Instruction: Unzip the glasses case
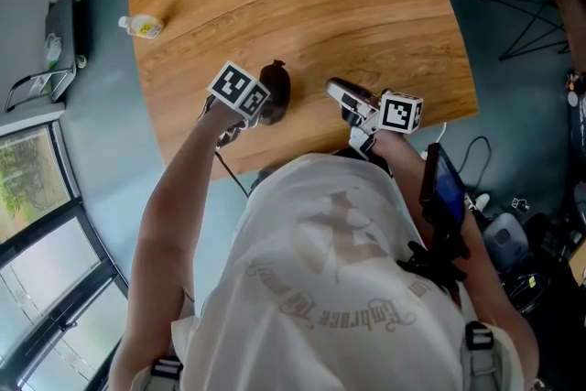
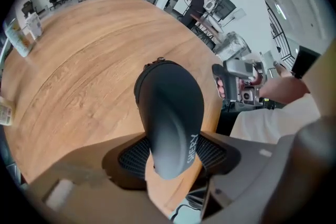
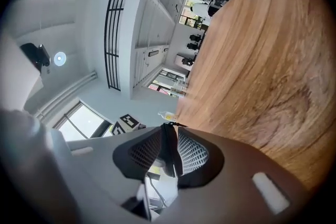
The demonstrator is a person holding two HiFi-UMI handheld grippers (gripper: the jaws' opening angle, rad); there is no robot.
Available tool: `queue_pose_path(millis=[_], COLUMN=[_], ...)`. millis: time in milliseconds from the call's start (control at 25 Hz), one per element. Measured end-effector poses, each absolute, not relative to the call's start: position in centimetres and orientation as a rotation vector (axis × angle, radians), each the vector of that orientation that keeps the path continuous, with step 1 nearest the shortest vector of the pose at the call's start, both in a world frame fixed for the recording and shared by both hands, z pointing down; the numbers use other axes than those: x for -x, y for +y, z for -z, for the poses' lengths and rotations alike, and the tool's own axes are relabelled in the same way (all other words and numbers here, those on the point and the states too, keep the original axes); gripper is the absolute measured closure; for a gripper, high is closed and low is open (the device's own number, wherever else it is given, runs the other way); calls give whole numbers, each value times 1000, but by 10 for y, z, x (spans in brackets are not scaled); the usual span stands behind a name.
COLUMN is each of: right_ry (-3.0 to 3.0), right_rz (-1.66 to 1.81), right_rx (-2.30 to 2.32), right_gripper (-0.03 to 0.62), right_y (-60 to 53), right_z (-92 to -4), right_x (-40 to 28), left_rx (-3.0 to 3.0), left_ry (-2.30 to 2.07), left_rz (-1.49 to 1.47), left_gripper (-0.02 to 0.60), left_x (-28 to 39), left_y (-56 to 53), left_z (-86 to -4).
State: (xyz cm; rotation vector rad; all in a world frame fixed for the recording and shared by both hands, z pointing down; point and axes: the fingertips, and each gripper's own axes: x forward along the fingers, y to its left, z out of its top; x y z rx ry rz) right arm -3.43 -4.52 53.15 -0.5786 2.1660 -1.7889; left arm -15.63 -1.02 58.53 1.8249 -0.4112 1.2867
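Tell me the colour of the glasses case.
The case is black, with pale lettering near one end. The left gripper view shows it best.

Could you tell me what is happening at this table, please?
A person works at a round wooden table with a hand-held gripper in each hand. The left hand-held gripper holds a dark glasses case by one end, near the table's edge. The right hand-held gripper is apart from the case, jaws together. The case looks closed, so the unzipping seems not yet begun.
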Motion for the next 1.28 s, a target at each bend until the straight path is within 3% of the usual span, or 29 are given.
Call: queue_pose_path(millis=[440, 960, 1280], right_ry=[2330, 2301, 2321], right_rz=[1660, 1708, 1722], right_rx=[784, 805, 750], right_gripper=[585, 586, 586], right_y=[-42, -47, -50], right_z=[-542, -555, -554], right_x=[-17, -35, -39], left_rx=[-1752, -1784, -1861], left_ry=[-443, -535, -680], left_rz=[-1296, -1290, -1299], left_gripper=[278, 266, 227], left_x=[145, 144, 151], left_y=[-84, -125, -133], left_z=[-604, -626, -619])
